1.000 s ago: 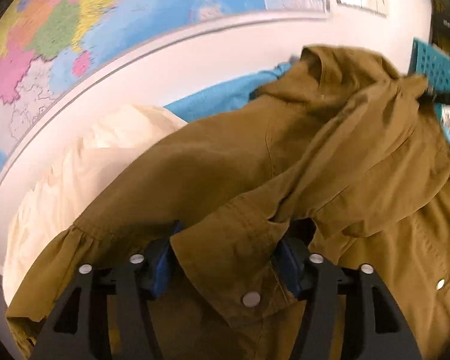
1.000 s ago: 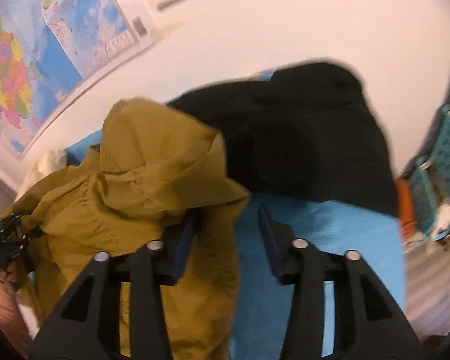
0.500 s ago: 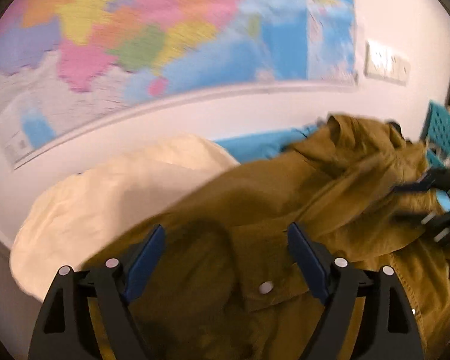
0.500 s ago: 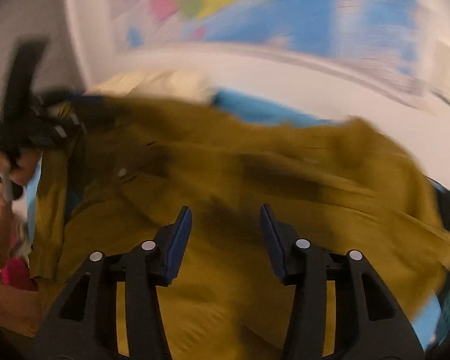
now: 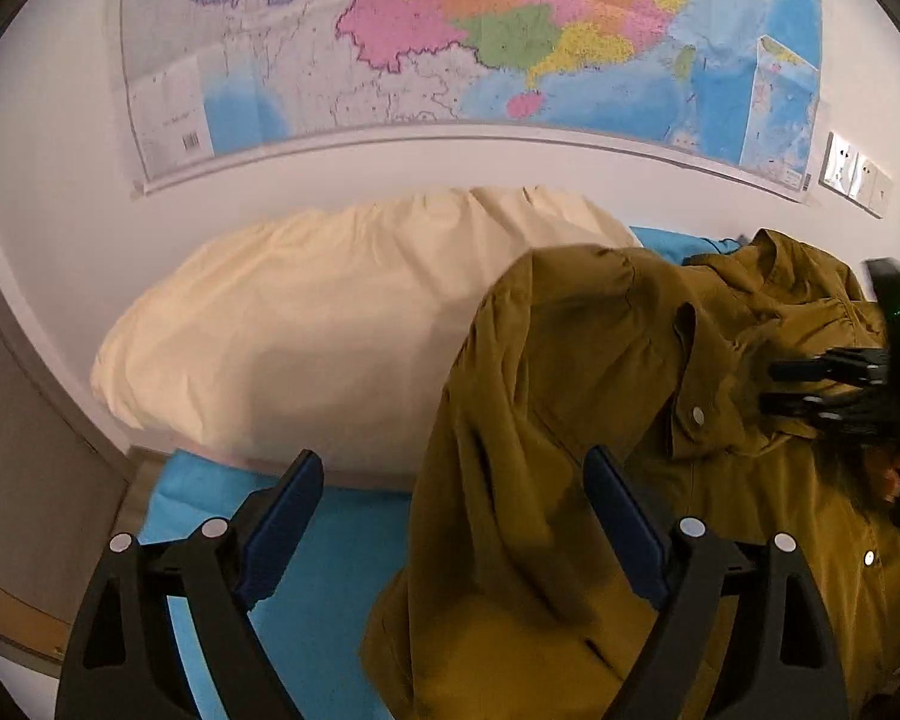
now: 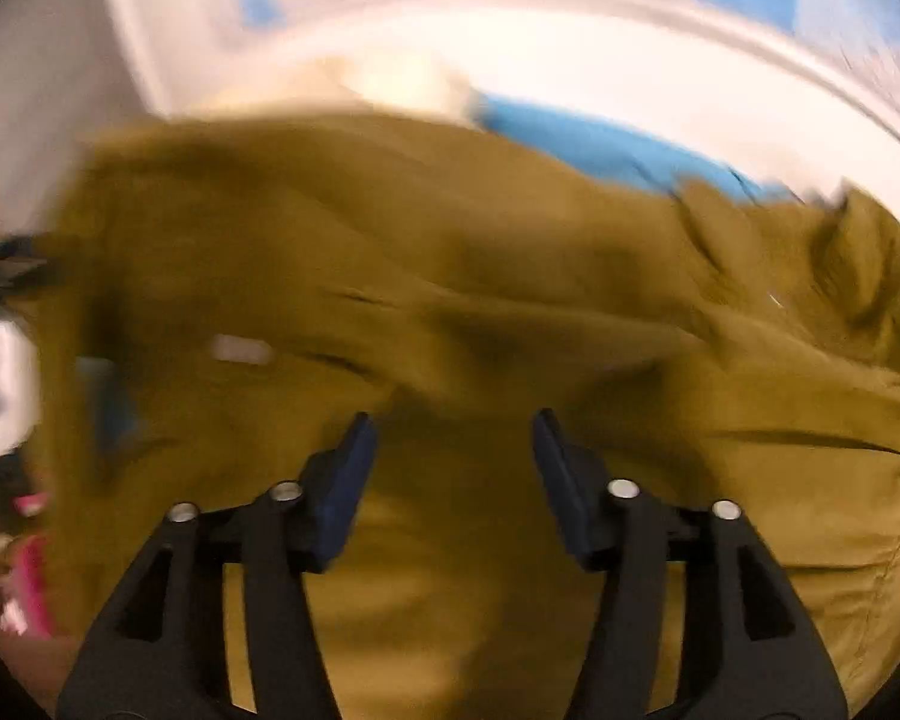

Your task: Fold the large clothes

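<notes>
At three o'clock the right gripper [image 5: 768, 387] is half cut off; both grippers gape above the olive jacket [image 5: 570, 450], left gripper [image 5: 453, 495] beside the cream pillow [image 5: 330, 324].

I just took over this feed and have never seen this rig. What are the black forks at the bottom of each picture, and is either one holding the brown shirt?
There is no robot arm here: a person carries a hand-held gripper in each hand, each with a camera looking out along its jaws. The black forks are those jaws. One picture is from the left gripper, the other, blurred, from the right gripper. Both sets of jaws stand apart, gripping nothing. The mustard-brown shirt lies crumpled on a blue sheet, beside a cream pillow, under a wall map.
</notes>
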### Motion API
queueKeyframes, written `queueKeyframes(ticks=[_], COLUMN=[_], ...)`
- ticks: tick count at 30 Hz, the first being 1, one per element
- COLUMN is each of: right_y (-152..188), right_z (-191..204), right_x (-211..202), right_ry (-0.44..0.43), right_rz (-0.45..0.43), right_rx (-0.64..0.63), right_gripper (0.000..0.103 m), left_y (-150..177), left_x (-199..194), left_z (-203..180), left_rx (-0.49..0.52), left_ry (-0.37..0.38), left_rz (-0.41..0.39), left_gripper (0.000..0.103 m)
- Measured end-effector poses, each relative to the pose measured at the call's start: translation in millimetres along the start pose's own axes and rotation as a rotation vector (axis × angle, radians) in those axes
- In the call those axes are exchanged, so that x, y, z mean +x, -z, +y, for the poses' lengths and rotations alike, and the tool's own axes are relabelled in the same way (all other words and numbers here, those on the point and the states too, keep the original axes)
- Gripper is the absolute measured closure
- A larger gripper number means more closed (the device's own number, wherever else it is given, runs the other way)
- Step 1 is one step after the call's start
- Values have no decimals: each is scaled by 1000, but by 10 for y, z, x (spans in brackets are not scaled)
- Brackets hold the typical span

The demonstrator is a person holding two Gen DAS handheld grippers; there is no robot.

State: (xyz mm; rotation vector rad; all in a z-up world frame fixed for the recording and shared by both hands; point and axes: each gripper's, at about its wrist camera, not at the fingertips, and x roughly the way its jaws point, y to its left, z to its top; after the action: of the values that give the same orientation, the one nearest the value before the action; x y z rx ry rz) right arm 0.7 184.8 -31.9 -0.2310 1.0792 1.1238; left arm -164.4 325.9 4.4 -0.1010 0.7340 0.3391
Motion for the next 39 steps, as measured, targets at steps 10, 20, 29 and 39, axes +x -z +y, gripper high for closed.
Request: queueKeyframes(ticks=[10, 20, 29, 39], right_y=[283, -144, -485, 164], right_z=[1485, 1341, 51, -1344], right_x=[481, -53, -1767, -1577], right_ry=[-352, -400, 46, 313], right_rz=[139, 99, -34, 177], right_rx=[-255, -252, -200, 47], right_gripper=[20, 98, 98, 91], left_y=[-30, -103, -265, -217], left_x=[-3, -441, -679, 239], left_z=[-187, -42, -251, -1448], left_rx=[20, -38, -25, 190], left_ry=[107, 226, 363, 336], left_rz=[-13, -146, -253, -36], left_gripper=[18, 18, 18, 18])
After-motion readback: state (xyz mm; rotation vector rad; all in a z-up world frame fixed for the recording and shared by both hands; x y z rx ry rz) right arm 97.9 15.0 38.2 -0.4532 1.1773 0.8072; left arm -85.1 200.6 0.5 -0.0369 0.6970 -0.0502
